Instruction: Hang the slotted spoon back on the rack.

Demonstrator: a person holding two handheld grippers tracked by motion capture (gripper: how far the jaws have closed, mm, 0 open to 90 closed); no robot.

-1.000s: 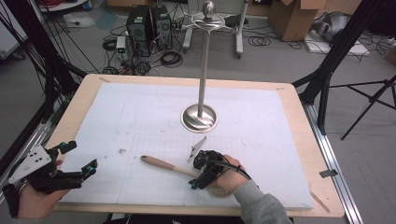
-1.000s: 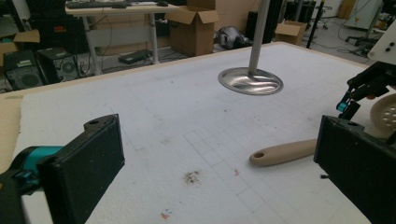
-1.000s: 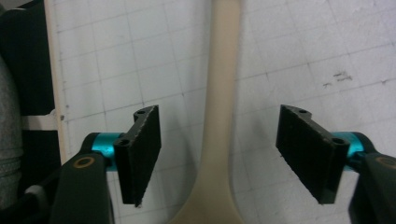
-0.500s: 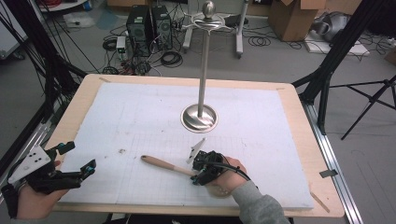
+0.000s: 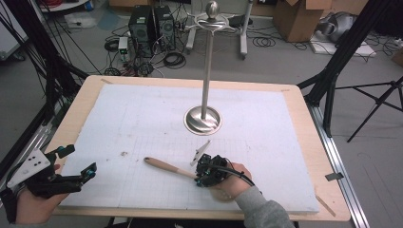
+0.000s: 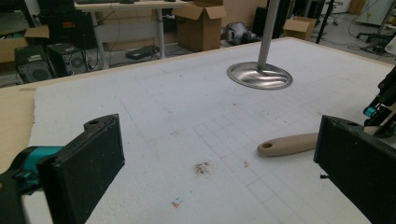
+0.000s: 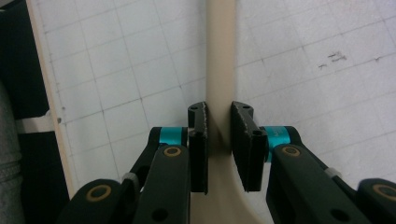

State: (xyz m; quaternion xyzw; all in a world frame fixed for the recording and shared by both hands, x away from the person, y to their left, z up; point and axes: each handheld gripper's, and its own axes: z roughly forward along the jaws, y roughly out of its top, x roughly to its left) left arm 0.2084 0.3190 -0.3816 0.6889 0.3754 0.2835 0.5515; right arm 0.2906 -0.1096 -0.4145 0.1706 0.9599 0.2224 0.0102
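Stand (image 5: pixel 203 119) mid-board (image 5: pixel 142 109) — spatula (image 5: pixel 167 167) before it.

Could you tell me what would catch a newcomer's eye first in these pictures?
Probably the tall metal stand, upright on its round base at the middle of the white foam board. Next, near the board's front edge, the right gripper has its fingers closed on the beige handle of a wooden utensil. The left gripper waits open at the front left corner.

light: bright, even, overhead | shadows: soft, faint | glare: metal stand base (image 5: pixel 203 119) | focus: slightly soft
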